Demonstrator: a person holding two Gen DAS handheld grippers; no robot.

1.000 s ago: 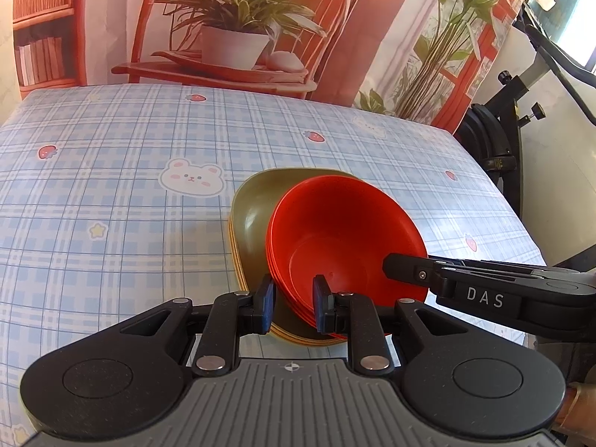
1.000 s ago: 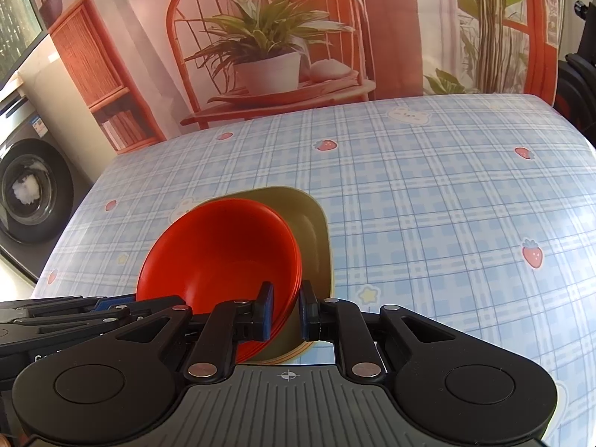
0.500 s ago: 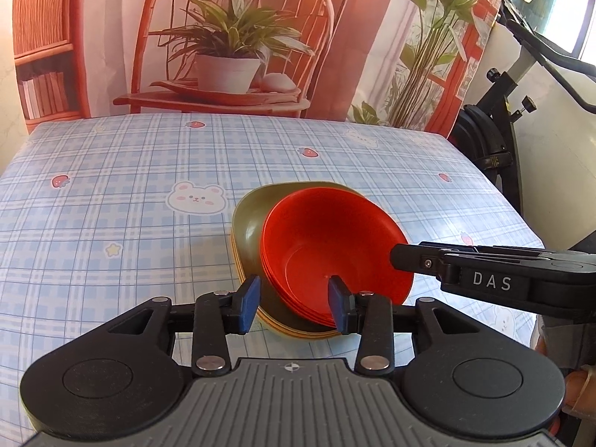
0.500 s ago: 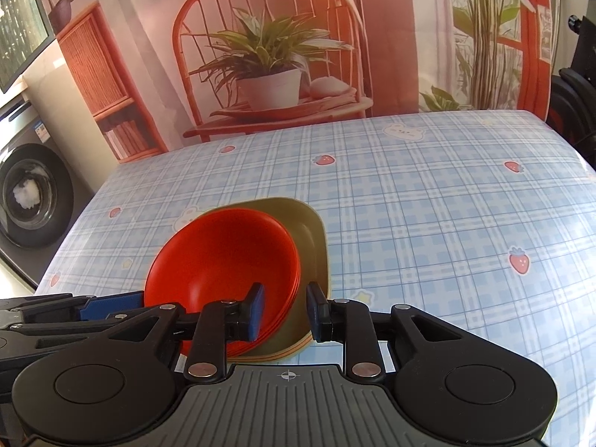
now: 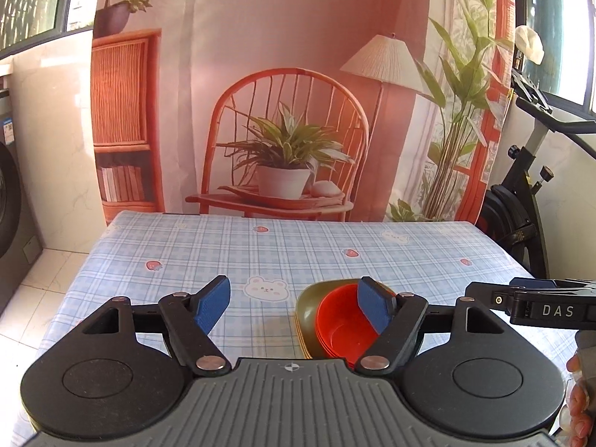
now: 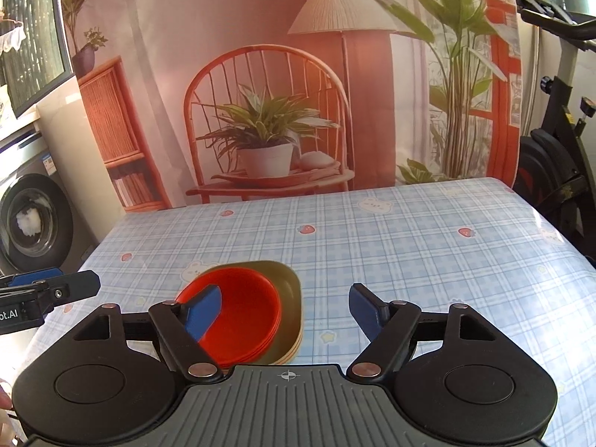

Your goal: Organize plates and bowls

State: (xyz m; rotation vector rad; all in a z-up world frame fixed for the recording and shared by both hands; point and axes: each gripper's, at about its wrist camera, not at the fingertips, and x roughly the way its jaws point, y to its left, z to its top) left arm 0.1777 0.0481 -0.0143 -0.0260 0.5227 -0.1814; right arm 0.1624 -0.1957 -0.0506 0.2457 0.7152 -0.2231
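In the left wrist view, the left gripper (image 5: 294, 303) has its blue-padded jaws opening wide, with nothing between them but bare cloth; it grips nothing. Below and a little to the right of its centre sits the task's pile: a stack of glossy red plastic bowls (image 5: 341, 326) nested inside a stack of olive-green rounded-square plates (image 5: 306, 307) with tan edges showing underneath. The right-hand pad crosses in front of the red bowls in the picture, yet it appears to stand above them, not touching. The pile rests on the table covered by a pale blue checked cloth with bears and strawberries (image 5: 298, 249), near its front edge. At the right border the black body of the right gripper (image 5: 529, 300) pokes in, and part of a person's hand (image 5: 579, 409) shows in the corner

In the right wrist view, the right gripper (image 6: 285, 309) also has its jaws opening, wide apart and empty. The red bowls (image 6: 242, 313) lie low and left of centre, partly behind its left pad, nested in the olive plates (image 6: 287, 290). The left gripper's tip (image 6: 52, 290) shows at the left edge, well clear of the pile

Judging from both views, the sorting looks essentially finished: bowls are gathered together, plates together, all in one tidy pile, and no loose dish is visible elsewhere on the cloth. What seems left is at most pulling both tools clear
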